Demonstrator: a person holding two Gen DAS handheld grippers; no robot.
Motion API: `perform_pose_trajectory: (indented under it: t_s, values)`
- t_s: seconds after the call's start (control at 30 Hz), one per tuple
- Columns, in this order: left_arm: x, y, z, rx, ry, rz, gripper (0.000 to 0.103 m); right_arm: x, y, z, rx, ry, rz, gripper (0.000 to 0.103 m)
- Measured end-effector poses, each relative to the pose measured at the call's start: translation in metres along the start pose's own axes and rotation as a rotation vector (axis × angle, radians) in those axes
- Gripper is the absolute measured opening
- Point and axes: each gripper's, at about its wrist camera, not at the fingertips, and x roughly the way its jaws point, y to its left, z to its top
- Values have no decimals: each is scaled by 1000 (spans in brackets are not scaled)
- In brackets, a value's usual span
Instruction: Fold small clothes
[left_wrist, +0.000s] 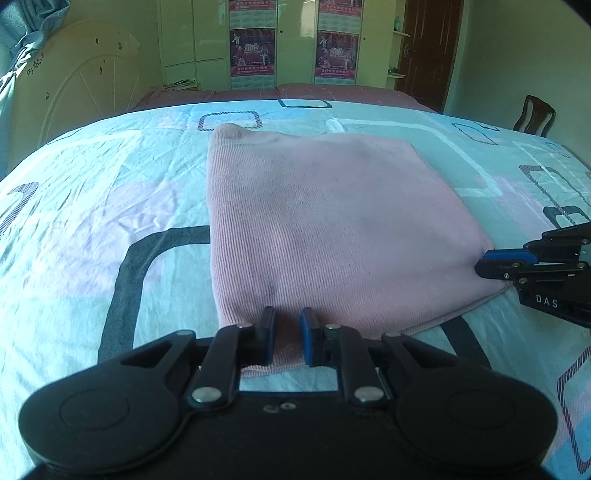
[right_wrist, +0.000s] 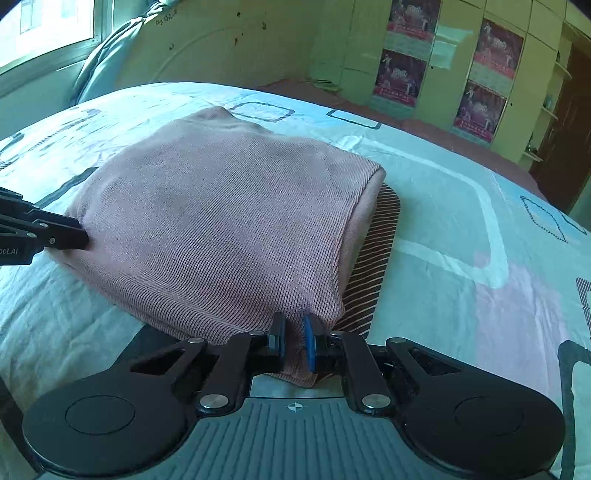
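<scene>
While the pink ribbed knit garment (left_wrist: 325, 221) lies folded into a rough square on the patterned bedsheet (left_wrist: 92, 221), both grippers hold its near edge. From the left wrist view, the left gripper (left_wrist: 287, 338) has its jaws drawn narrow, with the near left corner of the fabric pinched between the black pad and the blue pad; the rest of the garment spreads ahead of the fingers and off to their right. At the far right of that view the right gripper (left_wrist: 484, 264) bites the opposite near corner. From the right wrist view, the right gripper (right_wrist: 293, 341) is likewise nearly closed on a bunched fold of the pink cloth, which stretches ahead and to its left, where the left gripper (right_wrist: 83, 236) touches the other corner. Just right of the right gripper's fingers, a brown striped band (right_wrist: 373, 266) shows beside the garment's right edge; whether it is part of the sheet or a separate cloth is unclear.
</scene>
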Motion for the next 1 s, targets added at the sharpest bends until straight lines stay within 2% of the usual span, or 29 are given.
perform_pose_trajectory:
  t_s: [0.27, 0.4, 0.5, 0.57, 0.6, 0.63, 0.67, 0.7, 0.73, 0.87, 1.0]
  values:
    - [1, -11, -5, 8, 5, 47, 13, 0, 5, -7, -45, -21, -12, 11]
    - [-9, -14, -1, -11, 16, 59, 14, -8, -1, -1, 0, 3, 8, 11]
    - [-50, -23, -3, -52, -67, 36, 39, -48, -12, 0, 105, -53, 39, 11]
    - [-74, -33, -7, -66, -118, 57, 67, -74, -16, -6, 139, -77, 28, 11]
    - [-88, -39, -11, -73, -159, 79, 93, -86, -18, -10, 157, -83, 26, 11]
    - [-99, -44, -14, -79, -200, 104, 102, -98, -20, -15, 177, -88, 29, 15]
    - [-111, -51, -20, -86, -243, 124, 102, -110, -21, -21, 201, -98, 24, 43]
    - [-121, -58, -24, -91, -257, 128, 103, -124, -21, -27, 226, -128, 19, 100]
    - [-130, -64, -29, -91, -265, 120, 103, -137, -21, -34, 242, -178, 16, 100]
    - [-159, -88, -49, -48, -308, 141, 103, -167, -11, -50, 216, -178, -25, 103]
    - [-180, -97, -61, -51, -289, 115, 103, -191, 2, -59, 191, -197, -71, 103]
